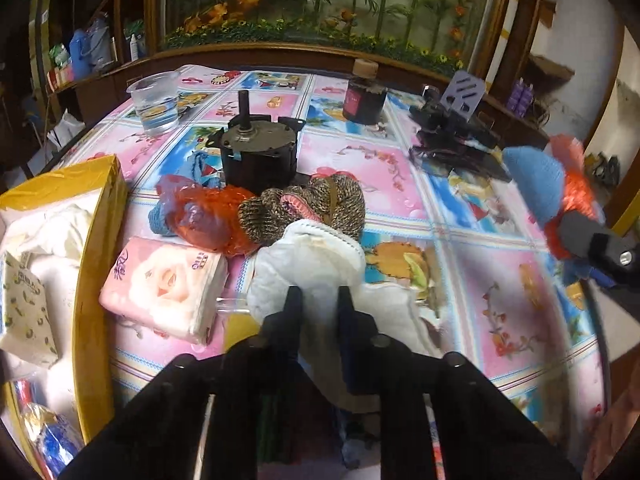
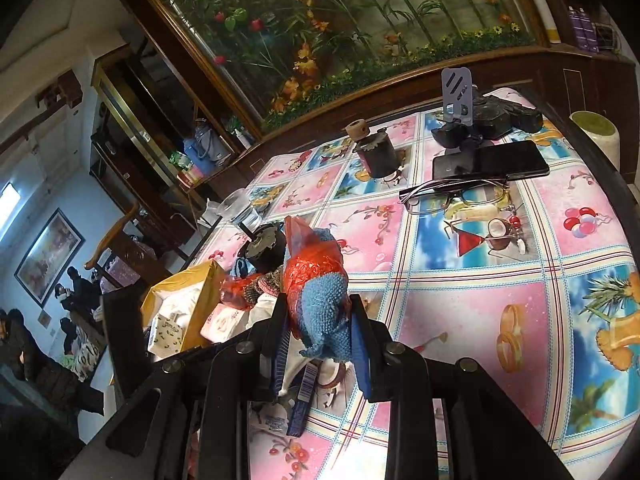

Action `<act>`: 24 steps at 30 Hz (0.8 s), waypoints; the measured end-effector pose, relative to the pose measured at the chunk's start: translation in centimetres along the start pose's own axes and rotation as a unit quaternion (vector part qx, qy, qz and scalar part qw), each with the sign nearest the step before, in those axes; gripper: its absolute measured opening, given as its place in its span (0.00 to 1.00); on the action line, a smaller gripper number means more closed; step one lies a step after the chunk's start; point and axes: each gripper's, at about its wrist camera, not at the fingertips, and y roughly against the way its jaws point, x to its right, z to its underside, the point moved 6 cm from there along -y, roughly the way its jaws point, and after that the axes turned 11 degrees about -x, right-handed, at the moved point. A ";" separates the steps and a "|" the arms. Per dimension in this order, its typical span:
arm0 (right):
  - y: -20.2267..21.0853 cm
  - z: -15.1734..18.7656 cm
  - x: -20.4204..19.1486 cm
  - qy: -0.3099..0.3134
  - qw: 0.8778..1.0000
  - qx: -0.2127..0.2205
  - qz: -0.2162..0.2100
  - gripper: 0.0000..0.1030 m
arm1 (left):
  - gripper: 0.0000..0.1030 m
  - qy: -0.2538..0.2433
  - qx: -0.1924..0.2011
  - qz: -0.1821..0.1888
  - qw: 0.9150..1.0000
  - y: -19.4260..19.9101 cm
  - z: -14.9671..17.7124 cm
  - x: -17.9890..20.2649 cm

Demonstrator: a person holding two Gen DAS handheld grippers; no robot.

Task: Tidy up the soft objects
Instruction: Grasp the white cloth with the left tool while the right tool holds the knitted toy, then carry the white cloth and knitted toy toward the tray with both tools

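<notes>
Partly sorted. Yellow box [image 1: 98, 216] at the tabletop's [image 1: 500, 280] left edge already holds white cloth. Left claw [image 1: 318, 300] pinches a quilted white cloth [image 1: 312, 268] lying on the tabletop. Right claw [image 2: 318, 322] carries a blue knit piece [image 2: 322, 312] in crinkly red plastic, aloft. Outstanding: speckled knit bundle [image 1: 308, 204], tissue pack [image 1: 164, 286].

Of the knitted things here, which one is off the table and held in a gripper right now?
The blue knitted piece in orange plastic, clamped in the right gripper. The speckled brown knit lies on the table, beside the white cloth the left gripper holds.
</notes>
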 end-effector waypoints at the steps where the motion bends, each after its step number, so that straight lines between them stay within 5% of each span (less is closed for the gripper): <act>1: 0.0 0.0 -0.1 0.001 1.000 0.000 0.000 0.29 | 0.12 0.005 0.008 0.009 1.000 0.5 0.1 -0.1; 11: -0.7 0.5 -0.5 0.012 1.000 -0.009 0.008 0.29 | 0.12 0.020 0.052 0.069 0.996 5.2 3.1 0.3; 24: -1.6 1.2 -1.5 0.039 0.999 -0.002 0.034 0.28 | 0.12 0.046 0.088 0.095 0.991 9.0 5.4 -1.5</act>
